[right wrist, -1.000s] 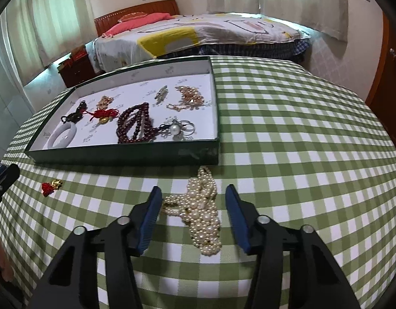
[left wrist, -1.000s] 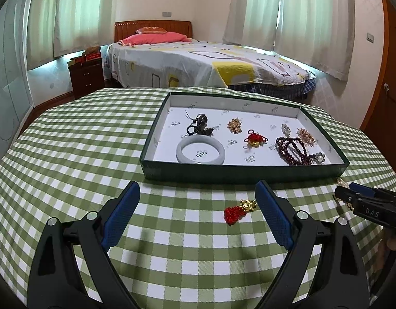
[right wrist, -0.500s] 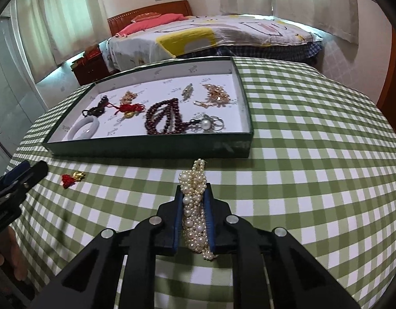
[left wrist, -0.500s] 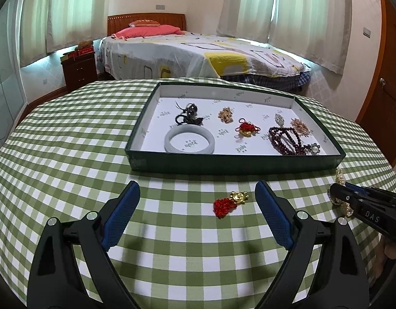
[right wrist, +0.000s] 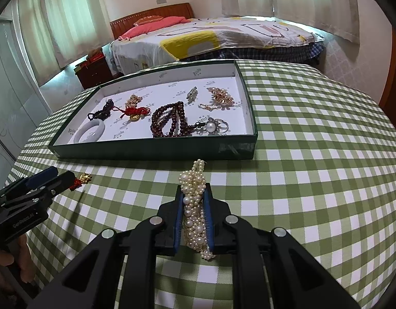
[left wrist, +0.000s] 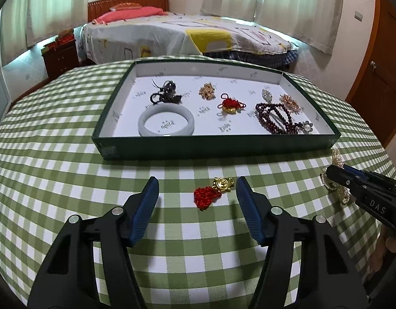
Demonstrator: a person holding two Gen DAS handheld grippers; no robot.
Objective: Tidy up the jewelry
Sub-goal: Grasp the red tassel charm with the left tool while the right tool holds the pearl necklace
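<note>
Broadly, the table under its green checked cloth carries a shallow green tray with a white lining, which sits at twelve o'clock from both grippers and already holds a pale bangle, a dark red bead strand, a red-and-gold knot charm and other small pieces. Outside it, just short of the tray's near wall, lies the pearl strand, bunched lengthwise; the right gripper is clamped on its middle, with pearls spilling out at twelve and six o'clock of the jaws. It looks limp and fairly light, with hard, smooth, round beads that could roll or slide under a thin pinch, so a hold across the thick middle of the bunch seems right, and the loose ends will probably dangle and may catch on the tray wall when lifted over. The smaller red tassel charm, with its gold bead at the one o'clock end, rests on the cloth between the wide-apart fingers of the left gripper, nearer the right finger. It appears soft at the tassel and hard at the bead; closing across the knot where the two meet would likely hold best.
</note>
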